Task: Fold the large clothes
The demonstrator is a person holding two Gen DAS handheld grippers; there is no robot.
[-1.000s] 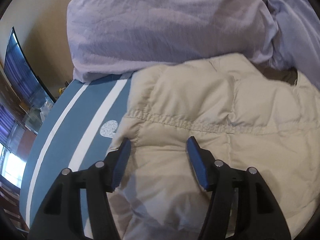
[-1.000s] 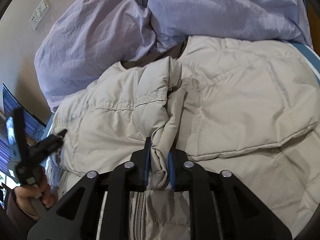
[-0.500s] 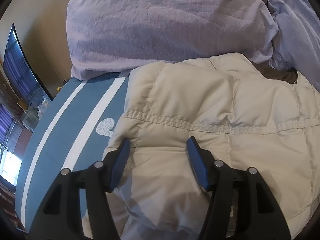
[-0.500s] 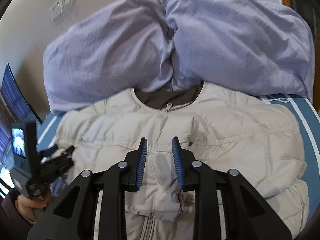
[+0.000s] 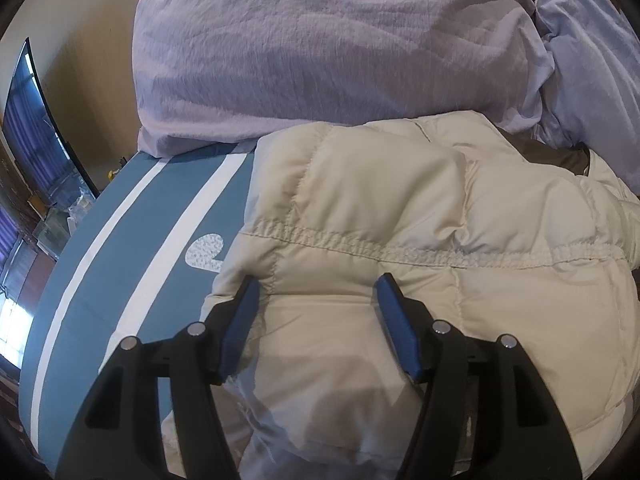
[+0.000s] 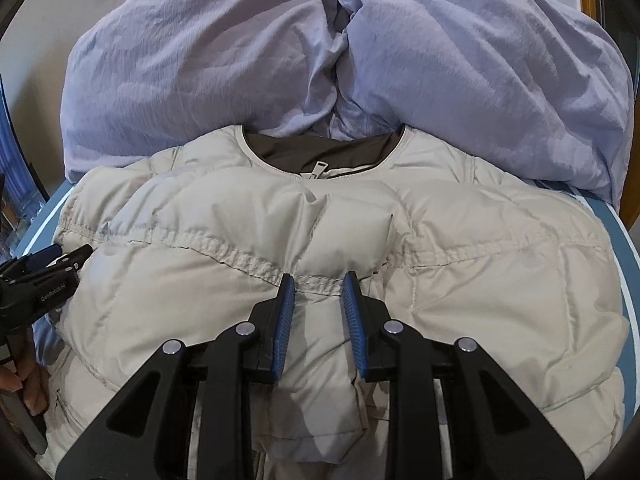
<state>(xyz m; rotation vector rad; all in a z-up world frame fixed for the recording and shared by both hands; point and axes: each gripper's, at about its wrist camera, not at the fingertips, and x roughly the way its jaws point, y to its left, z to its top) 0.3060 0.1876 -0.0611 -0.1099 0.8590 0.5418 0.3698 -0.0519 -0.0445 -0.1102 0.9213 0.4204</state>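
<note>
**A:** Where is your garment lying?

**B:** Your cream quilted puffer jacket (image 6: 400, 248) lies front-up on the blue bed sheet with white stripes (image 5: 132, 264), its collar toward the crumpled lilac duvet (image 6: 360, 52) heaped at the head of the bed. The zipper pull (image 6: 318, 169) sits at the neckline, with the brown lining showing behind it. Both sleeves are folded in across the chest.

**A:** And your right gripper?

**B:** Your right gripper (image 6: 319, 292) hovers over the folded sleeve cuffs at the middle of the jacket, its blue-padded fingers (image 6: 285, 320) parted, nothing pinched between them.

**A:** Your left one?

**B:** Your left gripper (image 5: 318, 296) is at the jacket's edge beside the sheet's stripes, fingers (image 5: 396, 332) spread wide with puffy fabric bulging between them but not clamped. From the right wrist view you can see it at the jacket's side (image 6: 60, 262).
</note>
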